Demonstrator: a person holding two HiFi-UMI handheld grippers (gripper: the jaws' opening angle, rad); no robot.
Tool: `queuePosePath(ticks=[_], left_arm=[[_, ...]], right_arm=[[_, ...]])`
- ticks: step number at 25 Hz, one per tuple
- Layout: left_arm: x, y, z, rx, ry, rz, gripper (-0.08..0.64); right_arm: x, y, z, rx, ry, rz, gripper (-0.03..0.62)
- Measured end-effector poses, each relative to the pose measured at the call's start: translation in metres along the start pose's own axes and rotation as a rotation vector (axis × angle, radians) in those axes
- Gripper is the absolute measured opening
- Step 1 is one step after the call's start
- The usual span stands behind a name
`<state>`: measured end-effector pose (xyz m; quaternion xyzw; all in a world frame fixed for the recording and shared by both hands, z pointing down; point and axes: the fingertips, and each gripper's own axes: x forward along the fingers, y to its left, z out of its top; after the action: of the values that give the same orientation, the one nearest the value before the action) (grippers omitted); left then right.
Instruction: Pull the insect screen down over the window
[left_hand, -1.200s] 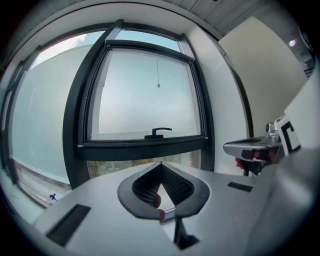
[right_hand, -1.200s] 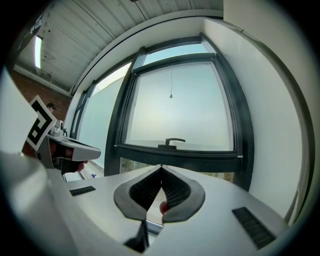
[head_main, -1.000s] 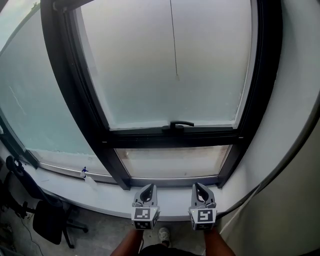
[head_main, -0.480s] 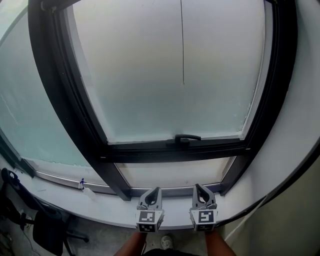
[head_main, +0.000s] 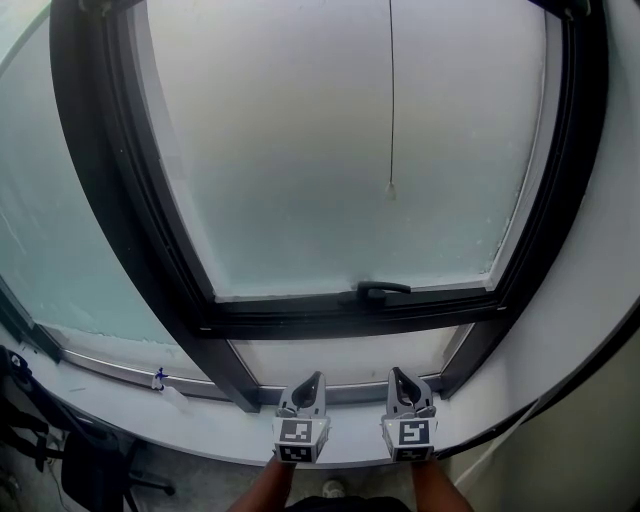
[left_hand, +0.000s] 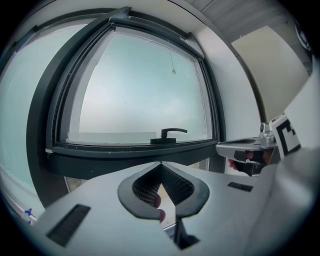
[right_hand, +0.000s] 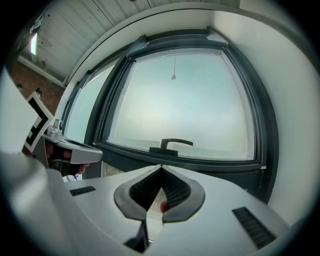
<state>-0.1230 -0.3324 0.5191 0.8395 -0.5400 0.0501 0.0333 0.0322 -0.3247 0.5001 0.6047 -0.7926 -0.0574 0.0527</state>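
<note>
Grey plastic jaws of the left gripper (head_main: 308, 385) and right gripper (head_main: 402, 382) were both clenched on nothing, ribbed pads meeting, above a smooth white sill (head_main: 200, 425). Beyond stood the black-framed window (head_main: 120, 200), frosted, with a lever handle (head_main: 380, 289) lying horizontal on its lower rail. A thin pull cord (head_main: 391, 100) hung vertically to mid-pane; the insect screen itself could not be made out.
</note>
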Motion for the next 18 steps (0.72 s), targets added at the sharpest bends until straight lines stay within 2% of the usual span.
queuePosePath(ticks=[8, 12, 18], left_arm=[[0.013, 0.005, 0.017, -0.013, -0.025, 0.026, 0.003], [0.022, 0.007, 0.028, 0.016, -0.038, 0.046, 0.003], [0.026, 0.015, 0.071, 0.04, -0.106, 0.095, 0.003]], right_arm=[[0.014, -0.015, 0.008, 0.002, -0.015, 0.004, 0.005], [0.022, -0.025, 0.021, -0.016, -0.026, 0.026, 0.005], [0.033, -0.043, 0.046, -0.04, -0.092, 0.039, 0.005]])
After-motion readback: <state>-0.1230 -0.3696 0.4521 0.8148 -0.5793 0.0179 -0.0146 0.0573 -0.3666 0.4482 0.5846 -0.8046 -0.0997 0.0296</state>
